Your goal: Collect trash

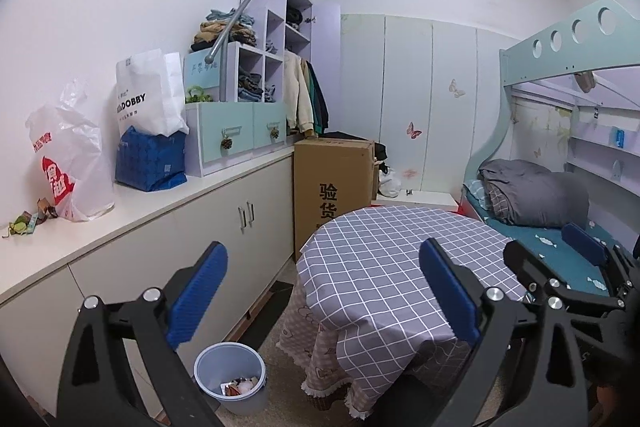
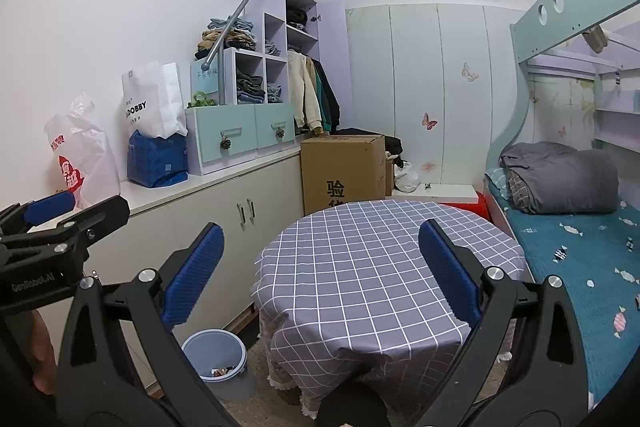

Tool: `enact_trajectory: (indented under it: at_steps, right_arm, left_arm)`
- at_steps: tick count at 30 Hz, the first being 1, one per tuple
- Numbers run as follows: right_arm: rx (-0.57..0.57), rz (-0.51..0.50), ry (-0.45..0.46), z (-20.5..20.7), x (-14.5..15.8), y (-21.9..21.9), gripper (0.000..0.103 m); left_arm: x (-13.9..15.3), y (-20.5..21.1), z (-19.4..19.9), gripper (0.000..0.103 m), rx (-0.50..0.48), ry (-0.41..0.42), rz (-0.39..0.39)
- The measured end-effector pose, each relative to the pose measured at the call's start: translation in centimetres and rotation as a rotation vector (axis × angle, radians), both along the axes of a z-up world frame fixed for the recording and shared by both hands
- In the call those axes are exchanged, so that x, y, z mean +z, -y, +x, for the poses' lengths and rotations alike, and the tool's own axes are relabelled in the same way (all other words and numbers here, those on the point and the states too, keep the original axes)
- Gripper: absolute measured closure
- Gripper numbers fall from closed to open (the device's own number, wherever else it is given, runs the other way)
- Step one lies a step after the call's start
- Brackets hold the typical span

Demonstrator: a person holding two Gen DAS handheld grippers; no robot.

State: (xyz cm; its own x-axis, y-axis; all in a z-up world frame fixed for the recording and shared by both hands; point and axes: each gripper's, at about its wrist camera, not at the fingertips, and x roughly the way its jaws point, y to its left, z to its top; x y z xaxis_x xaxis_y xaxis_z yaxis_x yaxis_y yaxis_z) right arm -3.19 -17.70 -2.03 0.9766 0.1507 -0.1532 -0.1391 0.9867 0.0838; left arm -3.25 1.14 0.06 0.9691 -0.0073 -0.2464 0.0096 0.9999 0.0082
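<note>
Left gripper [image 1: 322,291] held over the near edge of the round table [image 1: 384,247] with the grey checked cloth, jaws spread wide, nothing between the blue pads [image 1: 198,291]. Right gripper [image 2: 320,275] likewise wide open and empty above the same table; in the left wrist view it shows at about 4 o'clock, in the right wrist view the left one shows at 9 o'clock. Trash bin [image 1: 231,379], pale blue, stands on the floor beside the table's skirt and in front of the low white cabinet [image 1: 208,227]; in the left wrist view it sits at roughly 7 o'clock, below and just inside the left finger, apart from it. Crumpled scraps [image 1: 240,386] lie in the bottom of the bin. In the right wrist view the bin is again at 7 o'clock, under the left finger of that gripper. Loose wrappers [image 1: 30,221] lie on the cabinet top at 9 o'clock in the left wrist view, just beside a white plastic bag with red print [image 1: 70,163], well apart from both grippers. Further along the top: a blue package [image 1: 152,163] with a white paper bag [image 1: 146,99] on it, then a drawer unit [image 1: 236,131]. Cardboard box [image 1: 332,179] stands behind the table at 12 o'clock; bunk bed [image 1: 560,211] at 3 o'clock.
</note>
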Motion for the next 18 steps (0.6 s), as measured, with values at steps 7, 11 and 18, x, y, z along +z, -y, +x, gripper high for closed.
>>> enact_trajectory:
  at_steps: [7, 11, 18]
  right_arm:
    - [-0.002, -0.007, 0.000, -0.42, -0.32, -0.01, 0.007]
    - [0.000, -0.011, -0.004, -0.30, -0.39, 0.08, 0.007]
    - [0.002, -0.010, -0.007, -0.24, -0.44, 0.03, 0.007]
  left_arm:
    - [-0.10, 0.46, -0.17, 0.008, 0.012, 0.009, 0.025]
    - [-0.19, 0.47, -0.19, 0.008, 0.014, 0.011, 0.026]
    - [-0.15, 0.29, 0.01, 0.008, 0.009, 0.006, 0.021]
